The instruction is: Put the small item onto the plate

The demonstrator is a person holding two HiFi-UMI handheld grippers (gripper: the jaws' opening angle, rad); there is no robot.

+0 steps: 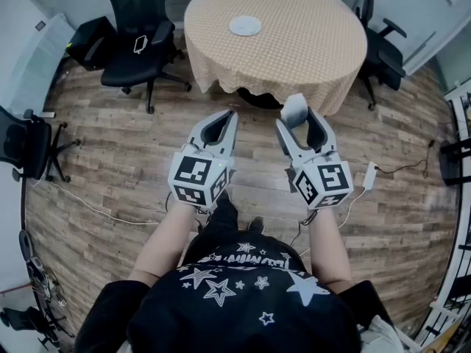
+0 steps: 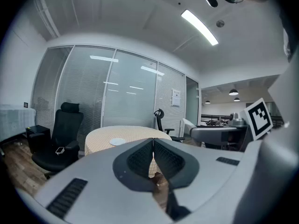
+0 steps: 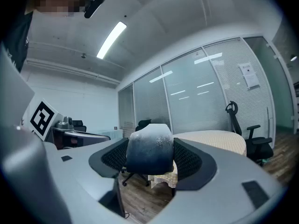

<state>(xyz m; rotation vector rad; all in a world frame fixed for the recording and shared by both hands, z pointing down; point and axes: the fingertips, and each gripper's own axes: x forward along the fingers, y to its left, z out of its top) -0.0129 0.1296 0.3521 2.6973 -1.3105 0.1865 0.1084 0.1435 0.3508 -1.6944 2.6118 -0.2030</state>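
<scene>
Small item (image 3: 149, 148), clamped between the wide-set jaws of the right gripper (image 1: 299, 123), with the left gripper (image 1: 229, 116) beside it closed on nothing; carry it level to the plate (image 1: 245, 26) well ahead on the table (image 1: 309, 57), lowering before release.

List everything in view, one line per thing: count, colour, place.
round table under a tan checked cloth: one, tan, top centre of the head view
round white plate: one, white, on the table
black office chairs: at least three, black, beside the table and at the left edge
flat phone-like device: one, dark with a pale rim, on the left chair's seat
white cable: one, white, on the wooden floor
small grey-white rounded item: one, between the right gripper's pads
left gripper: one, grey, jaws together, empty
right gripper: one, grey, shut on the item
</scene>
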